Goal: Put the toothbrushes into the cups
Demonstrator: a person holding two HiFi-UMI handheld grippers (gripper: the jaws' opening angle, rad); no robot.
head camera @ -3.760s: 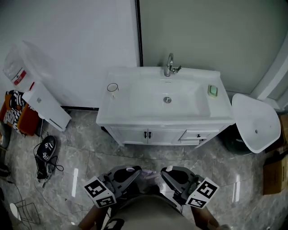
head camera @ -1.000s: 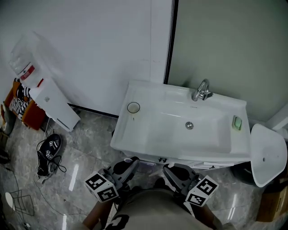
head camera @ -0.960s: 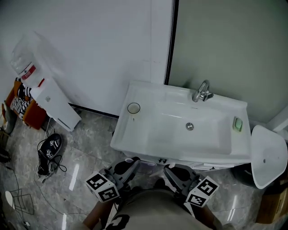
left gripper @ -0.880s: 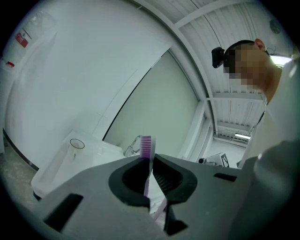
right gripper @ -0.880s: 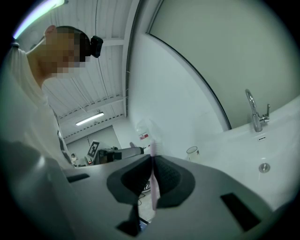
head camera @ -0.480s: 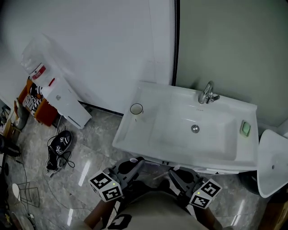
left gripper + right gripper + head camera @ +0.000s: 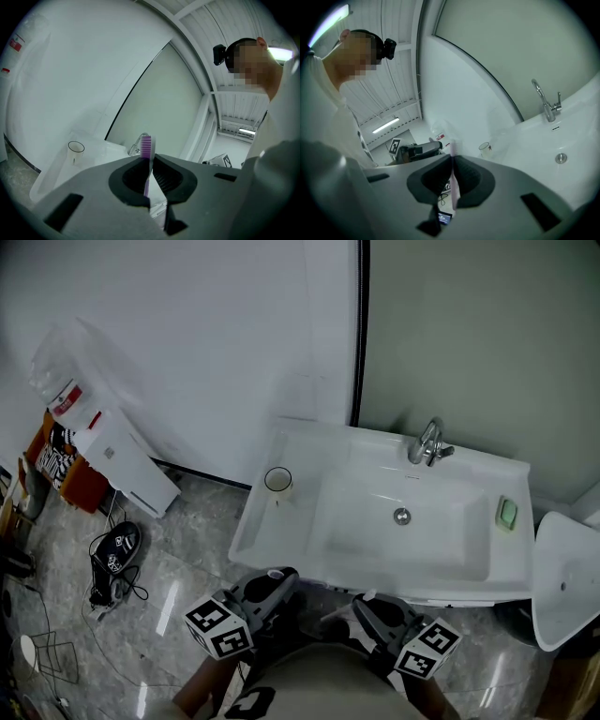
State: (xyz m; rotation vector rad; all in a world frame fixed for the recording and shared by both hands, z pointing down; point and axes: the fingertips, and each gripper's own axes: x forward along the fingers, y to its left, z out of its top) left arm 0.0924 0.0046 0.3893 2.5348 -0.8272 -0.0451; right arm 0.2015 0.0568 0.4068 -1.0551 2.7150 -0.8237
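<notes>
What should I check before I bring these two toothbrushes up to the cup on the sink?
1. Left gripper shut on the purple toothbrush: ok.
2. Right gripper shut on the pale pink toothbrush: ok.
3. Cup upright on the left corner of the sink: ok.
4. Cup empty: ok, nothing shows inside it.
5. A second cup for the second brush: not ok, only one is in view.
6. Grippers above the cup: not ok, both are short of the sink's front edge.
</notes>
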